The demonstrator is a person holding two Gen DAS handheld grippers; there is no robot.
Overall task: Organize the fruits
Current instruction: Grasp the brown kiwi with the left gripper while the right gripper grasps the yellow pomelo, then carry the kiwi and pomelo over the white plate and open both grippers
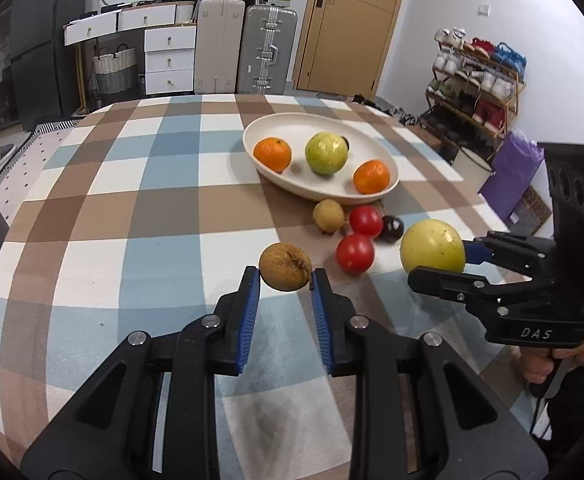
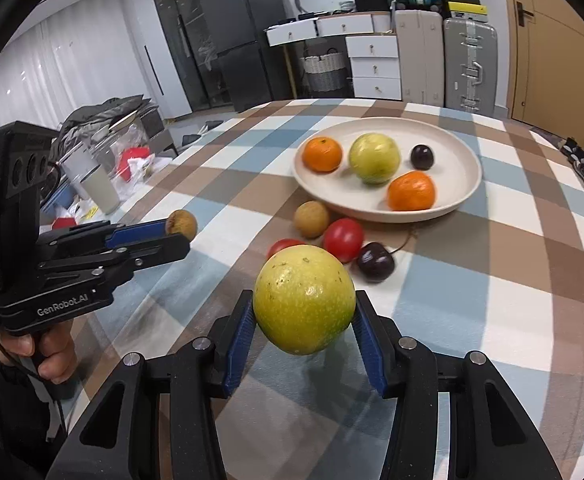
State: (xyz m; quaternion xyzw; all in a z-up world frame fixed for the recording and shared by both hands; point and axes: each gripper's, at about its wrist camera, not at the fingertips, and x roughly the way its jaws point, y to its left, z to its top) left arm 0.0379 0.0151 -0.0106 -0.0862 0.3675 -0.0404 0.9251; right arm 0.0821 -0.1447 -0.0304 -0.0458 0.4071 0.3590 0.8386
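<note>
left wrist view: left gripper [image 1: 285,280] grasps a longan [image 1: 285,267], right gripper [image 2: 303,320] clamps a guava [image 2: 303,298], both lifted clear of the table [image 1: 132,200], likely bound for the plate [image 2: 463,184].

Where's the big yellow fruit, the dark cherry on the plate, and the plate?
Big yellow fruit [image 2: 303,300], right wrist view, middle of its skin.
Dark cherry [image 2: 422,156], right wrist view, its round body.
Plate [image 2: 465,184], right wrist view, bare right rim.
</note>
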